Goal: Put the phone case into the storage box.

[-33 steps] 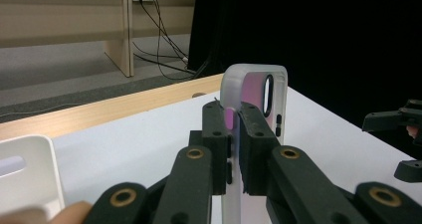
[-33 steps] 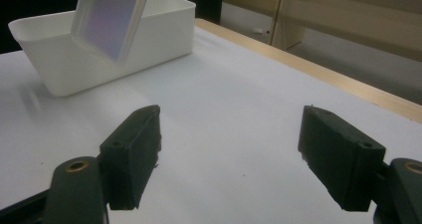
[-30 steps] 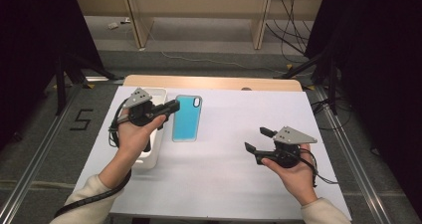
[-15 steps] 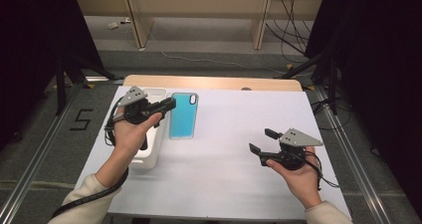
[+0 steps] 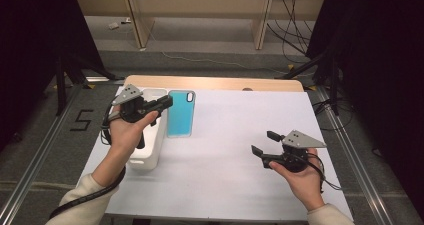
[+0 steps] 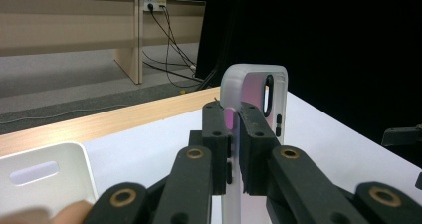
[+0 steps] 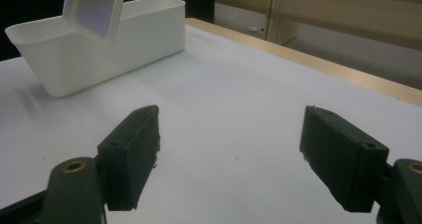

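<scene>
Phone case up in your left gripper (image 5: 167, 103)

Its fingers are clamped on the phone case (image 6: 255, 92) beside the white bin (image 5: 150, 150); your right gripper (image 5: 263, 142) hovers over the worktop (image 5: 225, 130), fingers apart.

in the left gripper view the lower part of the phone case (image 6: 254, 104) is hidden behind the black jaws clamped on it, and the white bin (image 6: 47, 176) is cut off by the left and bottom edges. in the right gripper view the phone case (image 7: 94, 7) is cut off by the top edge, blurred. in the high view the left hand (image 5: 127, 132) covers part of the bin (image 5: 152, 152).
</scene>
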Demonstrator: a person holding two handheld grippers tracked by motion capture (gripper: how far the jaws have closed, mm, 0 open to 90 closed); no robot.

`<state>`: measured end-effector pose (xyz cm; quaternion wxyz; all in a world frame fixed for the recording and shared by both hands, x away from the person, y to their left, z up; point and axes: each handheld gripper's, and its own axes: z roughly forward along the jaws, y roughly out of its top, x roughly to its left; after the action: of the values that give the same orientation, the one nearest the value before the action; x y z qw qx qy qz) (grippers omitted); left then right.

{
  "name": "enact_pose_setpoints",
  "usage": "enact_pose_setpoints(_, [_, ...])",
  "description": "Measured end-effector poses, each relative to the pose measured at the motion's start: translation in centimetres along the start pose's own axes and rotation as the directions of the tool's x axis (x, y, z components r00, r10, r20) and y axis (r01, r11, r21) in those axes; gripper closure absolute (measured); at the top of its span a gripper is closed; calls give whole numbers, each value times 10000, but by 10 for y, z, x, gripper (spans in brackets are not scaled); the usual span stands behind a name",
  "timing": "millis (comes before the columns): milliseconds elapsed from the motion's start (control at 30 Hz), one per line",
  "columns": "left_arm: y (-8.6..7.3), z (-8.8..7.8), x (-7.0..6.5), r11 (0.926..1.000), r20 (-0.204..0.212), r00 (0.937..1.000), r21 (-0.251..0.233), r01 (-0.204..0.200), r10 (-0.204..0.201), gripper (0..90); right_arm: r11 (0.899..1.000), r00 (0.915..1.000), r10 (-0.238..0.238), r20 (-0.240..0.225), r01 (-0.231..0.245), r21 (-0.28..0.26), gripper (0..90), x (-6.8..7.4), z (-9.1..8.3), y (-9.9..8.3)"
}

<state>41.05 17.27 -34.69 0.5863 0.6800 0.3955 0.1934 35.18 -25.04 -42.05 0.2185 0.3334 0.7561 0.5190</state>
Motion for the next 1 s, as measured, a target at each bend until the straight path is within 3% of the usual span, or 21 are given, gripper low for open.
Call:
enact_pose_setpoints(133, [1, -1, 2, 10000, -9, 10000, -43, -7, 6, 829, 9998, 9999, -127, 7, 127, -183, 249, -2, 0, 0])
enact_pose_setpoints(167, [1, -1, 2, 10000, -9, 10000, -42, 4, -4, 829, 10000, 10000, 46, -56, -45, 64, 249, -1, -2, 0])
enact_pose_setpoints(267, [2, -2, 3, 10000, -1, 10000, -45, -6, 6, 829, 9995, 10000, -26, -36, 25, -300, 249, -2, -1, -1])
enact_pose_setpoints(300, [2, -2, 3, 10000, 18, 10000, -64, -32, 32, 829, 9999, 10000, -17, 37, 16, 151, 249, -2, -5, 0])
enact_pose_setpoints(333, [2, -2, 3, 10000, 22, 10000, -79, -37, 37, 829, 9996, 9999, 140, -66, -139, 251, 249, -1, -6, 0])
enact_pose_setpoints(400, [3, -3, 4, 10000, 20, 10000, -63, -33, 33, 829, 10000, 9999, -67, 82, 66, 27, 249, -2, -6, -1])
enact_pose_setpoints(433, [3, -3, 4, 10000, 16, 10000, -74, -36, 36, 829, 9998, 9997, 209, -88, -209, -7, 250, -1, -5, -1])
enact_pose_setpoints(667, [5, -6, 8, 9998, -27, 9999, -139, 105, -105, 828, 9998, 9998, 149, -94, -151, -160, 250, -1, -7, -3])
enact_pose_setpoints(833, [6, -7, 11, 9997, -42, 9999, -188, 129, -130, 829, 9988, 9991, 382, -195, -387, -292, 249, -1, -8, -4])
enact_pose_setpoints(933, [6, -8, 13, 9997, -88, 9999, -224, 98, -100, 828, 9989, 9992, 358, -164, -363, -310, 249, -1, -8, -4])
enact_pose_setpoints(1000, [7, -8, 14, 9996, -90, 9999, -257, 82, -84, 828, 9990, 10000, 56, 9, -55, -444, 245, -2, -8, -5])
